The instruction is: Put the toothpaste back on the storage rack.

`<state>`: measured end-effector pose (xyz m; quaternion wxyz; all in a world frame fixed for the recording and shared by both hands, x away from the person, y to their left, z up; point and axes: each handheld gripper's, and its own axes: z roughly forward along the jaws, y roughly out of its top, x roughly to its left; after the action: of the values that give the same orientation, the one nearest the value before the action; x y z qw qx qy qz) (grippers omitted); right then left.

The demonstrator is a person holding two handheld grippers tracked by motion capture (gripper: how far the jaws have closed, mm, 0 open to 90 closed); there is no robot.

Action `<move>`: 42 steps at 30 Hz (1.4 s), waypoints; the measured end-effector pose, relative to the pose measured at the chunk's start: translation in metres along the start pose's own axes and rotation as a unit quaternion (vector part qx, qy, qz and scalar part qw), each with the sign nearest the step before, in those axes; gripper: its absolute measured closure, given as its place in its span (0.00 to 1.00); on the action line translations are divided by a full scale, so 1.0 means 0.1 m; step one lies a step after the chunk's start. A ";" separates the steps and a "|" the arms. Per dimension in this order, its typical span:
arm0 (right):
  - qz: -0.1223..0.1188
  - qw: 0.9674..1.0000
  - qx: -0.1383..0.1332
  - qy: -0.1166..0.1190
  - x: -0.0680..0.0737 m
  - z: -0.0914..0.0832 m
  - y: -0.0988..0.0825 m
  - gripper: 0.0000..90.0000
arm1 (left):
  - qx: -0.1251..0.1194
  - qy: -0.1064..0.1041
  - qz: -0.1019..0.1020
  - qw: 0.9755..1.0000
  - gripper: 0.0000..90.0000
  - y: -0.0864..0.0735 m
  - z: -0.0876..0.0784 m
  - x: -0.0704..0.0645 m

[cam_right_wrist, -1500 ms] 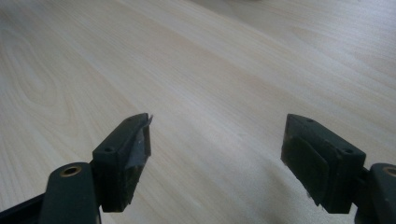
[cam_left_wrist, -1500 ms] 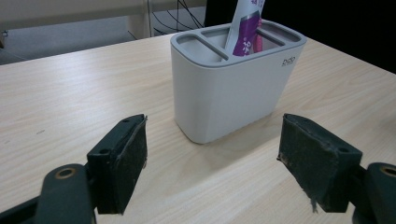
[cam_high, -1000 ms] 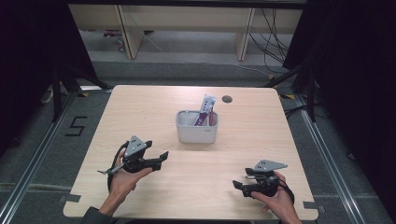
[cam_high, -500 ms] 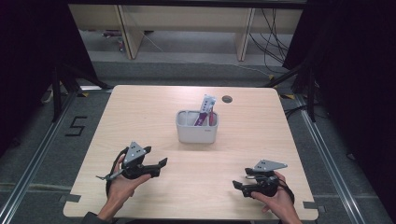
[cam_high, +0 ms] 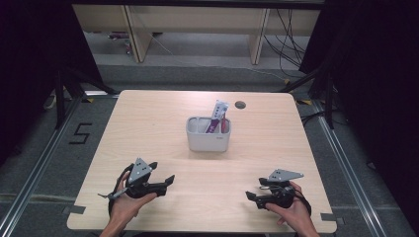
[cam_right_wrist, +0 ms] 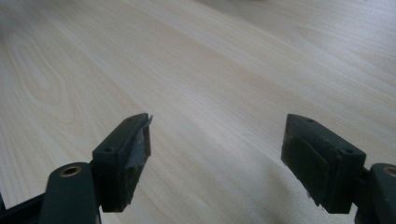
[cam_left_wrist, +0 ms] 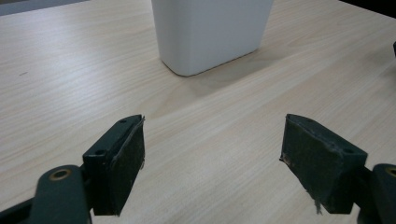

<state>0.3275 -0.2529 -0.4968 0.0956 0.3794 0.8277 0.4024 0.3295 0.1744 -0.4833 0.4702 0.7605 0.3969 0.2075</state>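
Overhead and claw-mounted views of a light wooden surface (cam_high: pixel 148 123). A white bin (cam_high: pixel 208 134) stands near the middle of the surface, toward its far half; it is divided into two compartments. A purple-and-white packet (cam_high: pixel 216 116) stands upright in the right compartment, tilted slightly and rising above the rim, with a thin red item (cam_high: pixel 224 125) beside it that is too small to identify. A small dark round hole (cam_high: pixel 240 104) lies in the surface just beyond the bin.

The left claw (cam_high: pixel 165 182), held in the person's left hand (cam_high: pixel 127 201), sits low over the near left part of the surface, jaws pointing toward the centre. In the left claw view its jaws stand wide apart, released, with bare wood between them and the white bin (cam_left_wrist: pixel 212 32) straight ahead, well apart from the pads.

The right claw (cam_high: pixel 251 196), held in the right hand (cam_high: pixel 291 212), sits at the near right edge of the surface, jaws pointing left. In the right claw view its jaws are likewise spread and released, gripping nothing, with plain wood grain (cam_right_wrist: pixel 210 70) ahead.

A "5" (cam_high: pixel 80 133) is marked on the floor to the left.
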 end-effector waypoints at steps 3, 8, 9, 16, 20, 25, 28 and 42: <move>0.001 1.000 0.001 -0.001 0.00 0.00 0.00 0.28 | 0.001 -0.001 0.000 1.000 0.23 -0.03 -0.04 -0.01; 0.000 1.000 0.001 -0.003 0.00 0.00 0.00 0.28 | 0.005 -0.005 0.004 1.000 0.22 -0.10 -0.10 -0.03; 0.016 1.000 0.003 0.005 0.02 0.01 -0.01 0.28 | 0.006 -0.003 0.003 1.000 0.22 -0.11 -0.12 -0.04; -0.004 1.000 0.006 0.003 0.02 0.01 0.00 0.27 | 0.011 -0.008 0.010 1.000 0.21 -0.19 -0.19 -0.08; 0.001 1.000 0.002 0.007 0.03 0.02 0.00 0.27 | 0.016 -0.011 0.014 1.000 0.20 -0.22 -0.22 -0.12; -0.008 1.000 0.000 -0.007 0.04 0.01 0.00 0.27 | 0.030 -0.009 0.027 0.999 0.19 -0.28 -0.25 -0.16; -0.001 1.000 0.002 -0.001 0.07 0.01 0.01 0.25 | 0.030 -0.013 0.026 0.999 0.19 -0.32 -0.26 -0.17; 0.009 1.000 -0.002 0.002 0.10 0.02 0.01 0.21 | 0.055 -0.017 0.042 0.997 0.18 -0.42 -0.29 -0.25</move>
<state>0.3218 -0.2438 -0.4958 0.0907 0.3856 0.8238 0.4054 0.2775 0.1806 -0.5055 0.4250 0.8046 0.3676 0.1919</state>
